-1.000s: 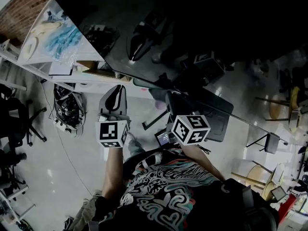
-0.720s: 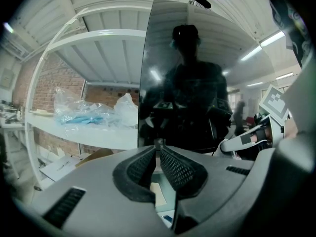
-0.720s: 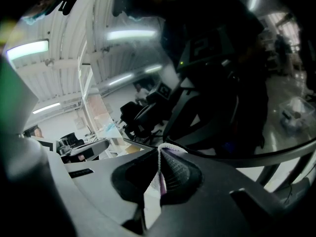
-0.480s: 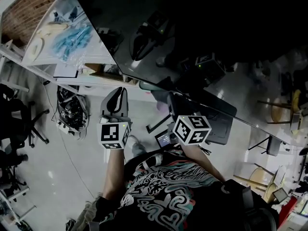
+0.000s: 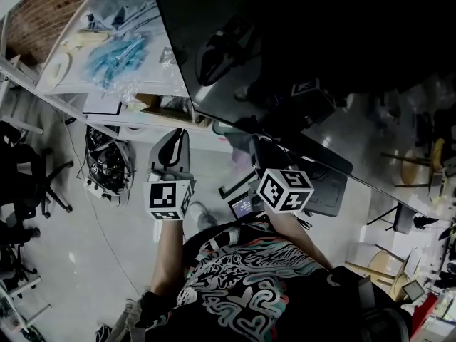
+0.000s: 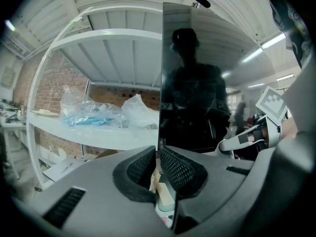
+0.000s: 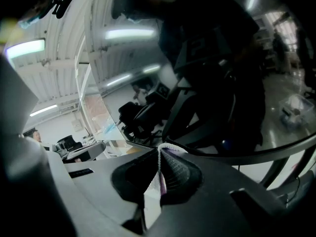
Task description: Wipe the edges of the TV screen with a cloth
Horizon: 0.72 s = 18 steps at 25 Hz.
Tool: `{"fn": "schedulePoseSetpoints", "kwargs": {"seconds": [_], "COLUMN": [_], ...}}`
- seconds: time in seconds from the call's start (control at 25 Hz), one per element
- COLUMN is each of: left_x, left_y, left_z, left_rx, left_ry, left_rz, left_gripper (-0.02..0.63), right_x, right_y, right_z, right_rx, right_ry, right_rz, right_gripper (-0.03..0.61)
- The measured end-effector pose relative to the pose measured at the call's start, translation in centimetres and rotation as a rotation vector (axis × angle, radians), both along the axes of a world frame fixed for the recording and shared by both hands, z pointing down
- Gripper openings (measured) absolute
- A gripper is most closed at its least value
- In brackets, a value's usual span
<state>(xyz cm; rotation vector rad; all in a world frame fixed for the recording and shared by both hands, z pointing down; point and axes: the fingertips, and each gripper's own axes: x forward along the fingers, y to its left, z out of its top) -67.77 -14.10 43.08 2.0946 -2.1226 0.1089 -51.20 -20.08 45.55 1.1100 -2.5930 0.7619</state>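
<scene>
The TV screen (image 5: 299,41) is a large dark glossy panel that mirrors the room and a person. In the left gripper view its left edge (image 6: 162,83) runs straight down toward my left gripper (image 6: 157,154). That gripper's pads meet at the tips with nothing held. In the head view the left gripper (image 5: 173,135) sits just below the screen's lower left corner. My right gripper (image 7: 160,157) is shut on a white and purple cloth (image 7: 159,174), close under the screen's lower edge (image 7: 237,154). Its marker cube (image 5: 285,191) shows in the head view.
A white shelf (image 5: 142,109) left of the TV carries plastic bags with blue items (image 5: 114,55). Below it lie a tangle of cables (image 5: 107,166) and office chairs (image 5: 28,184). A small lit device (image 5: 244,205) sits between the arms. More chairs stand at the right (image 5: 417,155).
In the head view the TV's corner and the shelf have slid to the right. Both grippers stay at about the same place and keep their states.
</scene>
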Motion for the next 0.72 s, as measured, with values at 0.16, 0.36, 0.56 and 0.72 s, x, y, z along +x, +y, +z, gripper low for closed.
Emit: {"fn": "schedulePoseSetpoints", "kwargs": {"seconds": [0.16,0.36,0.56,0.72], "left_x": [-1.0,-2.1,-2.9,-3.4], "left_y": [0.3,0.5,0.6,0.3], "left_z": [-0.2,-0.2,-0.2,-0.2], "left_rx": [0.005,0.008,0.015,0.023], "left_ry": [0.000,0.004,0.009,0.011], "left_rz": [0.004,0.015,0.030,0.038], "left_gripper": [0.040,0.040,0.040,0.040], "right_x": [-0.8,-2.0,-2.6,-2.9], "right_y": [0.1,0.2,0.2,0.1], "right_z": [-0.1,-0.1,-0.1,0.0], "right_rx": [-0.004,0.004,-0.001,-0.003], "right_ry": [-0.003,0.002,0.000,0.000], "right_rz": [0.013,0.025,0.046,0.061], "right_gripper": [0.037,0.037,0.037,0.037]}}
